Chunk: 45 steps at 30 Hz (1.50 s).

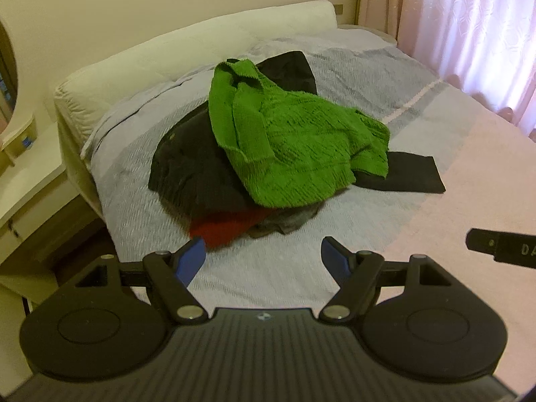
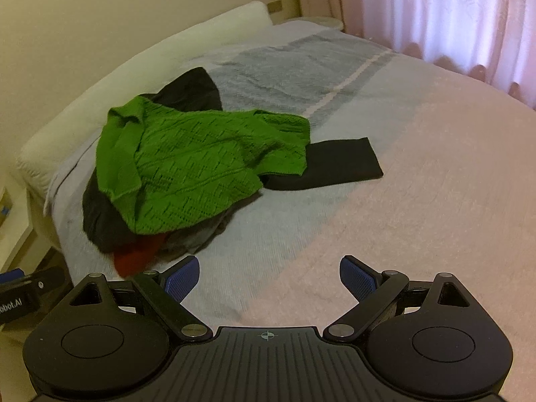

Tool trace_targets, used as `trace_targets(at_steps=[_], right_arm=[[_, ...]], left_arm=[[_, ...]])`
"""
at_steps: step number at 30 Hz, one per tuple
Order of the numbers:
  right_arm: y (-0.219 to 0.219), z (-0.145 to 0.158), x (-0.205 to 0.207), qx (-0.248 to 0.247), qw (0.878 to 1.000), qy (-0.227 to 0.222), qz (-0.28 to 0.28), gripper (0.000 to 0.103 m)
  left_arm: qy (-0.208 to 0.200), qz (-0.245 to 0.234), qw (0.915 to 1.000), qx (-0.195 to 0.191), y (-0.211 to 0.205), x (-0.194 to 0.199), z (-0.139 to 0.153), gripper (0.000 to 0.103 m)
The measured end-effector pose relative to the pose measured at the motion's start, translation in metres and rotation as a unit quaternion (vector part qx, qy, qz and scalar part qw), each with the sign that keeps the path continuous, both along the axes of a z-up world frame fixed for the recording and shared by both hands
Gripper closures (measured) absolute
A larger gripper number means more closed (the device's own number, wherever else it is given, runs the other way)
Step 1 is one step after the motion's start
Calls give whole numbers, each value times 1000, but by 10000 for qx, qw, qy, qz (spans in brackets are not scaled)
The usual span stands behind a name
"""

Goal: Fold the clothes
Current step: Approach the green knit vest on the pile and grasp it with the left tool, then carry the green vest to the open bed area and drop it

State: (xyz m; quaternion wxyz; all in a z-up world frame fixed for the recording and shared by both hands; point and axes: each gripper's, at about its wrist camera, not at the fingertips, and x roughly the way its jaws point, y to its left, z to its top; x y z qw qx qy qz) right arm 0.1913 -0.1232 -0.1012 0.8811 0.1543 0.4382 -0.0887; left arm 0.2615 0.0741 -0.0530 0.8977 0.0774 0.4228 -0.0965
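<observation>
Green sweater [image 1: 288, 140] tops the clothes pile on the bed [image 1: 469, 174], ahead and left of both my grippers, left gripper [image 1: 263, 261] nearer; right gripper [image 2: 269, 279] and left both spread, empty.

We see only bits of the red cloth [image 1: 221, 229] and grey cloth [image 1: 284, 222]; the green sweater [image 1: 288, 147] covers the rest.
</observation>
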Motion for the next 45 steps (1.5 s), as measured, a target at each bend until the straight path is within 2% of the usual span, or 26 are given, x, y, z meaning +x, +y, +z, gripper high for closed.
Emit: trace_targets(at_steps=[13,32,40,42,44,45], right_arm=[[-1,-17,64,80,9969,184,-759,10],[-33,-59,140,5,9906,703,-1176,10],[-53,-73,157,8,9870,849,-1364,10],[-56,-75,158,16,9867,864,-1376,10],[-58,-77,159,28,9865,867,-1392,10],[-58,-77,159,34,9867,862,-1378,10]], left_arm=[[162,-314,9993,-123,20,129,-21,30],[544,-235,9916,-1154,35,282,-85,30],[755,-13,9862,-1475,27,325,-113,30],[732,-59,9871,-1419,21,327,-114,36],[643,-169,9910,-1166,13,325,-113,57],[598,-229,9923,-1059,9,323,-111,64]])
